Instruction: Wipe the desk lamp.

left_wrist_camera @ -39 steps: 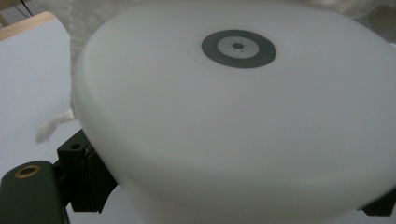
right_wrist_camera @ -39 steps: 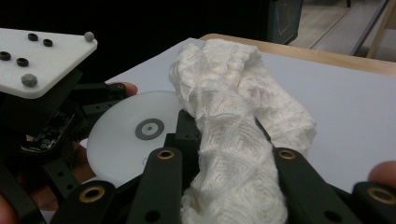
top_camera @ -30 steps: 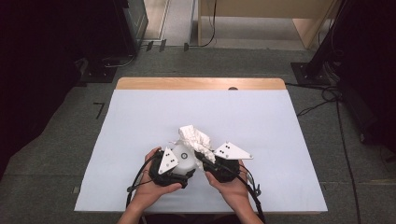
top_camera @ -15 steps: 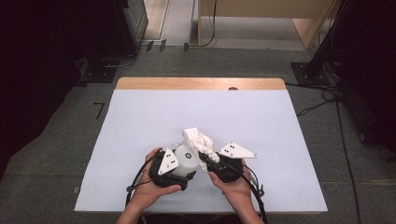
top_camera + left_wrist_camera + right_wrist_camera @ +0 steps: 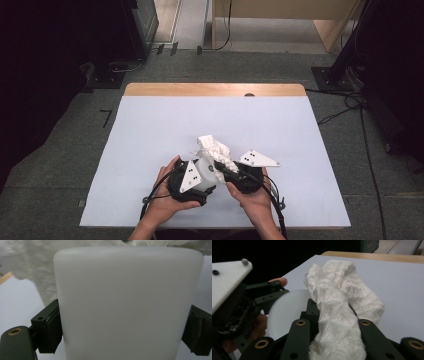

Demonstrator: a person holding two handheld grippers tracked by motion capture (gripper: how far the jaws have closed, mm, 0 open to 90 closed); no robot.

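A translucent white cup (image 5: 127, 290) stands pinched between the pads (image 5: 53, 327) of my left gripper (image 5: 127, 332), which is shut on its sides. In the high view that cup (image 5: 205, 167) is near the table's front edge, held by my left gripper (image 5: 202, 176). A crumpled white knit cloth (image 5: 337, 315) runs up between the jaws of my right gripper (image 5: 332, 325), which is shut on it. The cloth (image 5: 214, 149) bunches just behind the cup, touching its rim. The cup's round face (image 5: 284, 310) shows left of the cloth. My right gripper (image 5: 226, 169) points left towards the cup.
The table (image 5: 165, 125) is covered by a white sheet, with a bare wooden strip (image 5: 215, 89) along its far edge. Dark floor, cables (image 5: 345, 107) and furniture legs surround it. Both of the person's hands rest close together at the front middle.
The cloth bunch has shifted slightly to the right above the cup. Both hands have stayed almost in place.
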